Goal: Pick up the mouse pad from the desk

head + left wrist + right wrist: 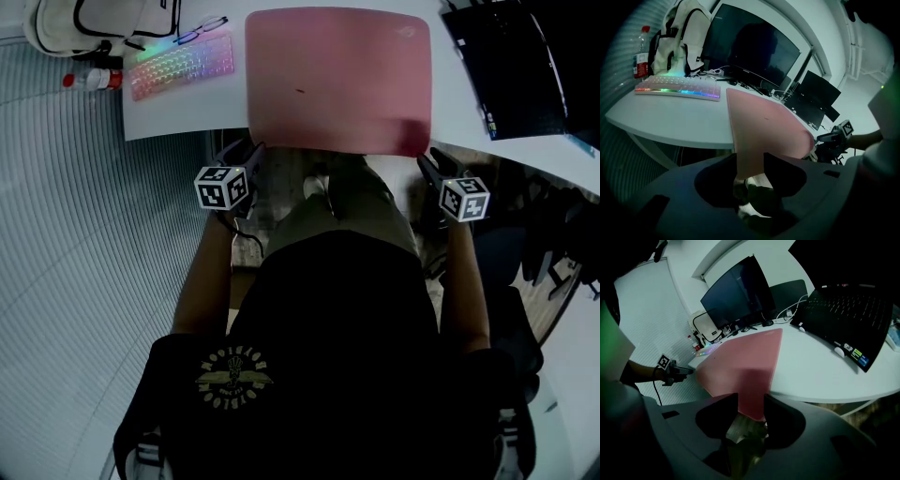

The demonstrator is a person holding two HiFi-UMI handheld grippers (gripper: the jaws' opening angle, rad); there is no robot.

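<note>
The pink mouse pad (337, 80) lies flat on the white surface (178, 117), and its near strip hangs past the surface's front edge. The left gripper (248, 150) and right gripper (428, 161) sit at that front edge, one at each overhanging corner. Both have their jaws apart, with pad in the gap but not pinched. Best play, I'd say: slide both in evenly, close together, then lift level so the floppy pad doesn't sag.
</note>
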